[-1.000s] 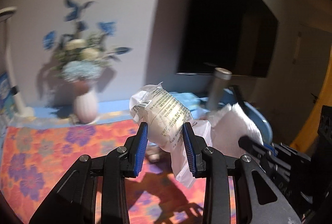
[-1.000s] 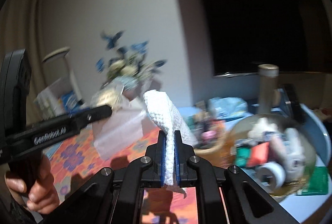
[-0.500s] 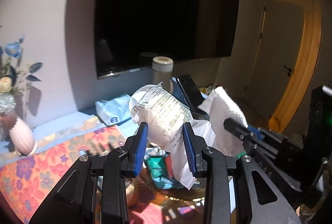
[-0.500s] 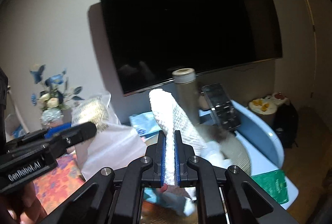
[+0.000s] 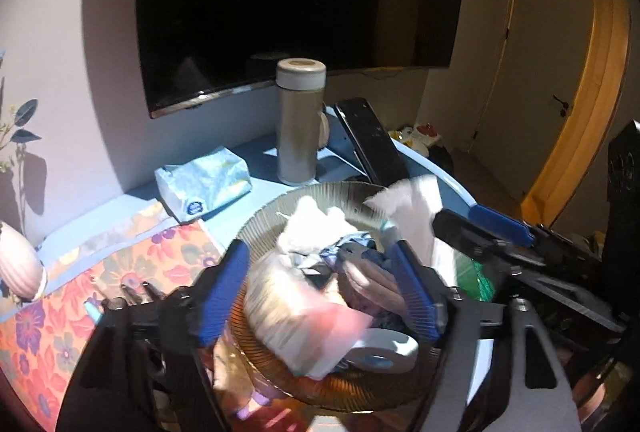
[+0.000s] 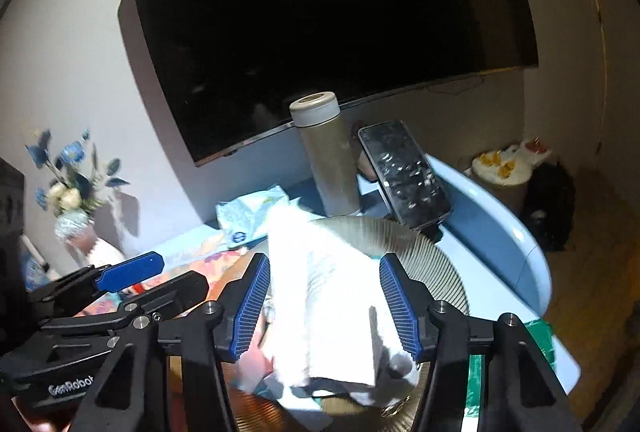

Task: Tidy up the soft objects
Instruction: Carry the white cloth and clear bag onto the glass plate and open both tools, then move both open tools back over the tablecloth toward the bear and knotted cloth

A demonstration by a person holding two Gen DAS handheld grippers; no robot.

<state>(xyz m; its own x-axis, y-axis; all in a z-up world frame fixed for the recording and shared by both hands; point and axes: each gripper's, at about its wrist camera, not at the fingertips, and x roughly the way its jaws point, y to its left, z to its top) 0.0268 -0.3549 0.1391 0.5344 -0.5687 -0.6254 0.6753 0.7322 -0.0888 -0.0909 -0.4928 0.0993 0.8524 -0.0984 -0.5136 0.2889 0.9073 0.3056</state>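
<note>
A ribbed glass bowl [image 5: 264,224] holds a heap of soft items and a roll of white tape [image 5: 384,350]. My left gripper [image 5: 320,296] is open above the bowl; the plastic-wrapped packet [image 5: 296,316] lies blurred between its blue pads, loose over the heap. My right gripper [image 6: 324,306] is open too; the white knitted cloth [image 6: 328,296] hangs between its fingers over the bowl [image 6: 432,260], free of the pads. The right gripper also shows in the left wrist view [image 5: 480,228], with the cloth [image 5: 416,216] beside it.
A grey thermos [image 5: 301,120] and a black phone [image 5: 370,142] on a stand rise behind the bowl. A blue tissue pack [image 5: 204,184] lies at the left. A floral mat [image 5: 80,292] covers the table's left part, with a white vase [image 5: 18,268]. A TV hangs on the wall.
Both grippers swung right from the vase to over the bowl, lowered, and opened. The packet and the cloth, held a moment ago, have been let go over the bowl.
</note>
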